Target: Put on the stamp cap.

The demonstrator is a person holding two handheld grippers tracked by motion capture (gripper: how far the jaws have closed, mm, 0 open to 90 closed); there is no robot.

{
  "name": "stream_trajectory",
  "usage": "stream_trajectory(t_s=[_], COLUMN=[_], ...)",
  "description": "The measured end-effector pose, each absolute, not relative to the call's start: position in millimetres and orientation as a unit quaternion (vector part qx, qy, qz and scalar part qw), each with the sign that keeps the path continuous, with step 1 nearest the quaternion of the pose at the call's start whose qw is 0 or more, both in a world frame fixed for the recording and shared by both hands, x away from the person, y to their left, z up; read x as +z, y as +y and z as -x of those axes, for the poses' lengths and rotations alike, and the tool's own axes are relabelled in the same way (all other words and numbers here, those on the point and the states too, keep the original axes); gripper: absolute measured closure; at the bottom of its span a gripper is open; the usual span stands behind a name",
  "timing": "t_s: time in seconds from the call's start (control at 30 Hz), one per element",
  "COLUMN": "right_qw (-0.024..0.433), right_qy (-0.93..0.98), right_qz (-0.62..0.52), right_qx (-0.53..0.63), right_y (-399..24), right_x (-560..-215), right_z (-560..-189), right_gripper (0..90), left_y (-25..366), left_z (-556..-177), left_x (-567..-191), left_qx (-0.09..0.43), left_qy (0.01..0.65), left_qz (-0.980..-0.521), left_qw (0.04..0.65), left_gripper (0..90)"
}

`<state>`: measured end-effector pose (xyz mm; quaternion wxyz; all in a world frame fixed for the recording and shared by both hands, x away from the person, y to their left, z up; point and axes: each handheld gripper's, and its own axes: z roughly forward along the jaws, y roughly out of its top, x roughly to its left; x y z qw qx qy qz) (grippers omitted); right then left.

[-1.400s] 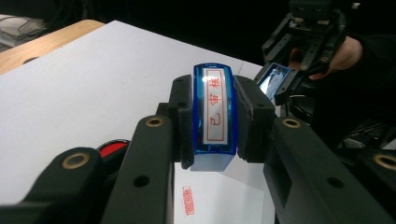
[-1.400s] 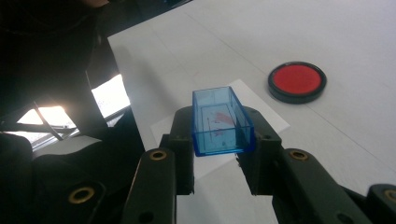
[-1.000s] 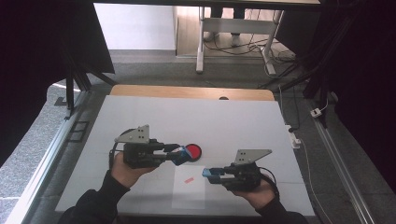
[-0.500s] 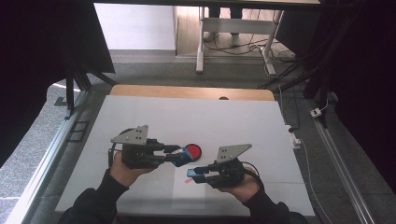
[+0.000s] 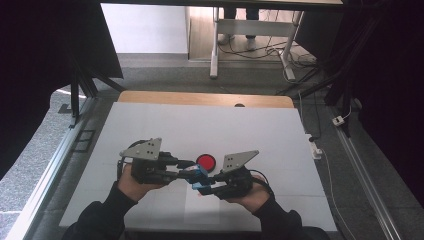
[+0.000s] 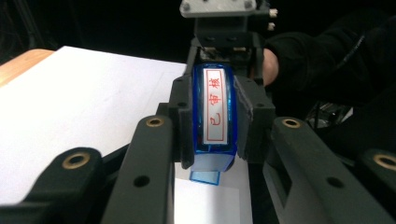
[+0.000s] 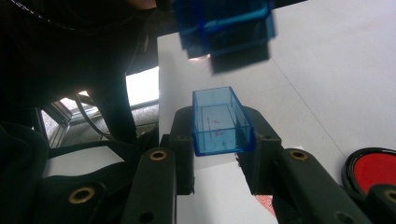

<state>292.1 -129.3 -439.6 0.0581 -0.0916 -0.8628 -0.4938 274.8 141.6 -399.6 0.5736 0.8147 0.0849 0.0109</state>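
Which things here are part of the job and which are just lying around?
In the job:
- blue stamp in left gripper
- blue cap in right gripper
- red ink pad

Lying about:
- white paper sheet
- cables on the floor

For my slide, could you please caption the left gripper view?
Left gripper clamps a translucent blue plastic stamp, its red-lettered white face showing, above the white table.
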Motion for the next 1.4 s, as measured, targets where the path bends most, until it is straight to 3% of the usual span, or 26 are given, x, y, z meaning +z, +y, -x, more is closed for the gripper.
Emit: stream_trajectory(t_s=[0.97,1.4], right_qw=[0.095,0.079], right_qy=[-0.857,-0.860], right_qz=[0.062,0.039], right_qx=[-0.503,-0.503], right_y=[-131.0,-131.8], right_x=[-438.7,-434.2], right_z=[-291.2,-287.9], right_gripper=[68.9,69.4], left_y=[132.7,135.3], left_z=[-275.5,-278.8], left_x=[-410.1,-415.9], left_qx=[-0.019,-0.052], left_qy=[0.045,0.050], left_qz=[-0.831,-0.811], left_qw=[0.555,0.581], left_gripper=[70.9,70.9])
